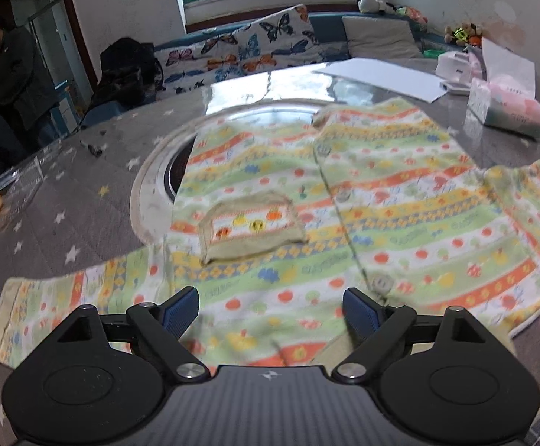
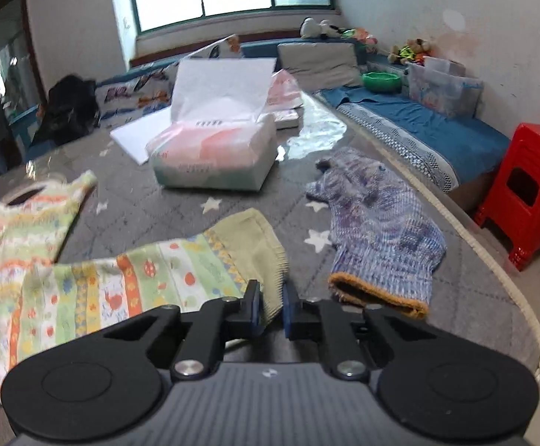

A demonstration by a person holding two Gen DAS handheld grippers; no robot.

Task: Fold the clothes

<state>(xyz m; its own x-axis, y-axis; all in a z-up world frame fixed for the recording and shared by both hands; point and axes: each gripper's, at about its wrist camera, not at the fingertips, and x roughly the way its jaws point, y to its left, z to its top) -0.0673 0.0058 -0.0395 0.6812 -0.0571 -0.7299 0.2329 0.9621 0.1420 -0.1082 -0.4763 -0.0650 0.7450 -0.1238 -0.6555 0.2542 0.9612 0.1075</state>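
Note:
A small patterned cardigan (image 1: 344,200) with green, orange and yellow stripes lies spread flat on the grey star-print table (image 1: 65,200), buttons up and a chest pocket (image 1: 251,226) showing. My left gripper (image 1: 272,314) hovers over its lower hem, jaws wide apart with nothing between them. In the right wrist view one sleeve (image 2: 151,278) stretches toward me. My right gripper (image 2: 272,306) is shut on the sleeve's beige ribbed cuff (image 2: 266,260), the fabric pinched between the blue pads.
A blue knitted glove (image 2: 377,230) lies just right of the held cuff. A tissue pack (image 2: 214,156) and white paper (image 1: 381,76) sit farther back. A round glass turntable (image 1: 151,193) lies under the cardigan. A red stool (image 2: 526,193) stands off the table's right edge. A person (image 1: 6,70) stands far left.

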